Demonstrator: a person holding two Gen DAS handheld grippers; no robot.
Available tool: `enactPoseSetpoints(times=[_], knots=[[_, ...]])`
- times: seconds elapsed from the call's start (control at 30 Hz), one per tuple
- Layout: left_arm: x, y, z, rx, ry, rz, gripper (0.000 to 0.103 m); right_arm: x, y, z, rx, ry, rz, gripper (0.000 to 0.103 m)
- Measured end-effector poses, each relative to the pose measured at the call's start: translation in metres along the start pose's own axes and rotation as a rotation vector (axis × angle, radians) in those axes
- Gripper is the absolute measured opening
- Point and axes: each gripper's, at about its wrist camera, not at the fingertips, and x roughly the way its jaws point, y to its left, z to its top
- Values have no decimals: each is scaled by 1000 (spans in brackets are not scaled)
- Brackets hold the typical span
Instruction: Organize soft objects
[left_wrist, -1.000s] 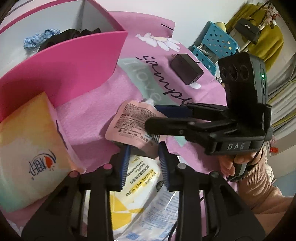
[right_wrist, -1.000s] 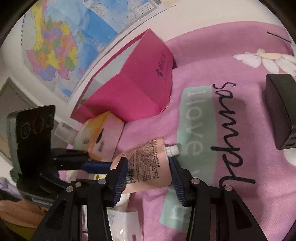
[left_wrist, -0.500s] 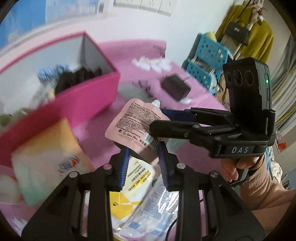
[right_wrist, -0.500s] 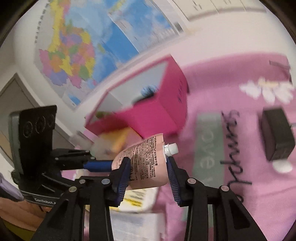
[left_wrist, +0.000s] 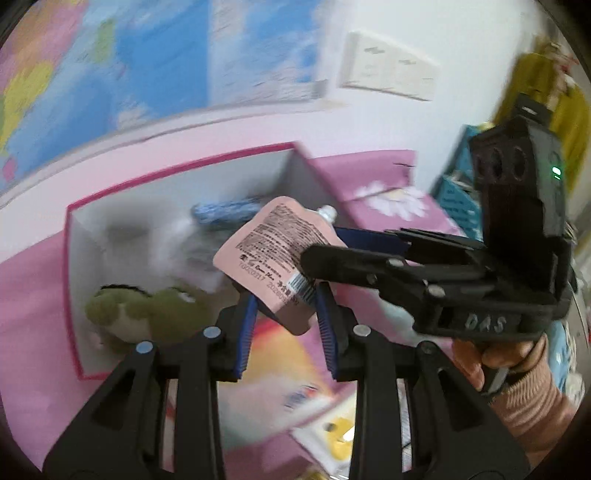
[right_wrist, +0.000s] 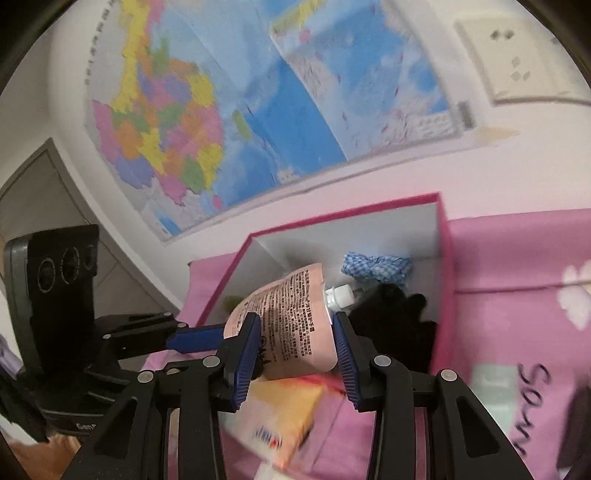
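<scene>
We hold the limp, light spouted pouch (right_wrist: 291, 325) pinched by its flat edges in both right gripper (right_wrist: 295, 354) and left gripper (left_wrist: 286, 325), clear of the stiff spout, above the pink box (right_wrist: 443, 258).

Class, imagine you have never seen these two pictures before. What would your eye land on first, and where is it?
First comes the pink spouted pouch, held in mid-air between both grippers: the right gripper clamps its sides while the left gripper pinches its lower corner. Behind it stands the open pink box holding a blue checked cloth, something black and a green plush toy. Above hangs a colourful wall map.
</scene>
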Motion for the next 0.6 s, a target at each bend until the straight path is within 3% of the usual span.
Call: enactPoseSetpoints(times=[0.17, 0.3, 0.43, 0.6], knots=[[21, 32, 4, -86, 43, 86, 33, 32, -6, 6, 3, 42, -93, 38], [13, 37, -3, -102, 15, 103, 33, 16, 0, 2, -32, 20, -117, 39], [-14, 27, -15, -64, -67, 73, 33, -22, 8, -13, -78, -12, -79, 39], [-56, 2, -48, 11, -157, -45, 44, -72, 18, -42, -125, -30, -74, 48]])
